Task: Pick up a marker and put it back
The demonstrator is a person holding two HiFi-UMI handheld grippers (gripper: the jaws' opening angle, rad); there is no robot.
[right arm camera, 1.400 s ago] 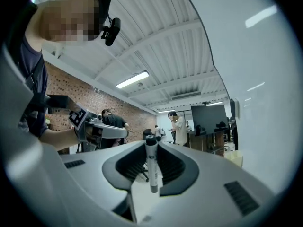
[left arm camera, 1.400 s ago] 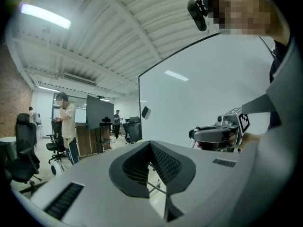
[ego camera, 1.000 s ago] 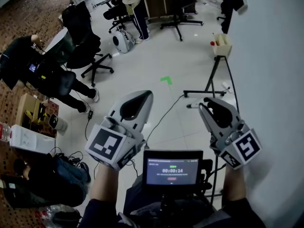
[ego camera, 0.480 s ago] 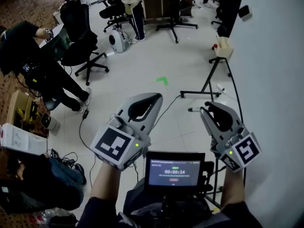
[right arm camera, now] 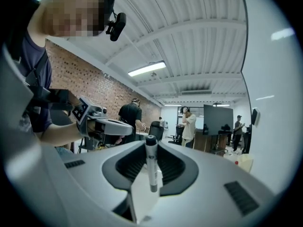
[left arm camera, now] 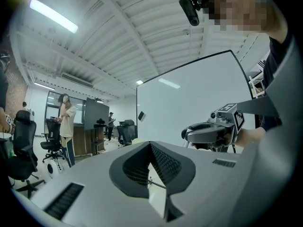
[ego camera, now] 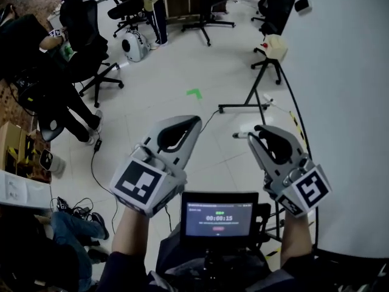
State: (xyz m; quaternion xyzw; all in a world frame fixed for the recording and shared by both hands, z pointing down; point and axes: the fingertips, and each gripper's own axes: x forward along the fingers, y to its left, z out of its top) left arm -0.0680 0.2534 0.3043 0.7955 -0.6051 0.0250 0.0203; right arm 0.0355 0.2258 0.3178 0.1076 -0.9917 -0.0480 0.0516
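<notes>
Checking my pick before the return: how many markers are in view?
1. A white marker with a dark cap is clamped between the right gripper's jaws, sticking out sideways in the head view. More may lie hidden in the beige tray beside the whiteboard.

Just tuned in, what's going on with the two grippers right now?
A person holds a gripper in each hand beside a whiteboard. The right gripper is closed on a white marker with a dark end, which sticks out sideways toward the left gripper. The left gripper's jaws are together with nothing between them. The marker has not yet been put back.
</notes>
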